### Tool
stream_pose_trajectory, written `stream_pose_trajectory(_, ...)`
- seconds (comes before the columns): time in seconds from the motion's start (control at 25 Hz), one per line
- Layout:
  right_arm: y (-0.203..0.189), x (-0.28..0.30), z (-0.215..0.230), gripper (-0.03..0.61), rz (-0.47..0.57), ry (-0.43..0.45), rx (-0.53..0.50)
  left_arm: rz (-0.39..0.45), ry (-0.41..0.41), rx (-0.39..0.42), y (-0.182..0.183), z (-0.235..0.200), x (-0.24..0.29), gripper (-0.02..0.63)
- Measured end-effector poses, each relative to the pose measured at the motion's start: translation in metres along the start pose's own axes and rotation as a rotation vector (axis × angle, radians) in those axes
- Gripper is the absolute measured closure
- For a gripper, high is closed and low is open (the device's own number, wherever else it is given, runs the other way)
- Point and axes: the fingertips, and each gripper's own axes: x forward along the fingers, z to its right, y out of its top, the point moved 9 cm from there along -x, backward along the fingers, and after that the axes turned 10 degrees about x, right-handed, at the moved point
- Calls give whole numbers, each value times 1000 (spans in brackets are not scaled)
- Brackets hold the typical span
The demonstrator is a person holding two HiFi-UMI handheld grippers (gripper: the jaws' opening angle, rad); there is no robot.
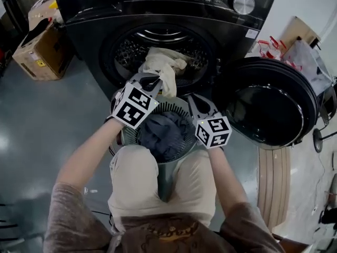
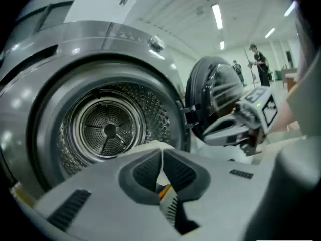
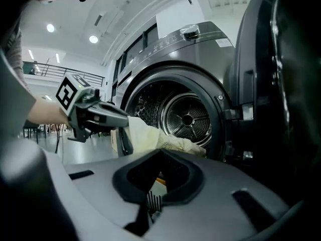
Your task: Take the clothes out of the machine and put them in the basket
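Left gripper (image 1: 151, 81) pinches cream garment (image 1: 167, 66) at washer (image 1: 105, 15) mouth, above basket (image 1: 174, 108). Right gripper (image 1: 192, 101) jaws are pressed together, empty.

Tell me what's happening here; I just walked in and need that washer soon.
A person is emptying the washing machine with a gripper in each hand. The left gripper is shut on a cream cloth that trails out of the drum opening, above the basket in front of the machine. Dark clothes already lie in the basket. The right gripper holds nothing, by the basket's rim. The door stands open.
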Motion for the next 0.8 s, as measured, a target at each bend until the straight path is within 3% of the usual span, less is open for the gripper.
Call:
stream_pose_trajectory(0.12, 4, -1, 1, 581, -14, 9, -12, 12, -29, -44, -1, 17, -20, 601)
stream_pose_trajectory(0.32, 3, 3, 3, 581, -11, 13, -6, -3, -67, -30, -14, 35, -20, 592)
stream_pose_trajectory(0.44, 0, 5, 0, 581, -12, 22, -1, 1, -119, -47, -21, 41, -15, 453)
stream_pose_trajectory(0.52, -1, 7, 0, 581, -13, 24, -2, 2, -132, -43, -24, 42, -12, 399)
stream_pose_trajectory(0.68, -1, 9, 1, 581, -14, 22, 0, 3, -150, -52, -31, 38, -5, 364)
stream_pose_trajectory(0.8, -3, 10, 1, 581, -15, 16, 3, -30, -231, -43, -39, 41, 0, 354)
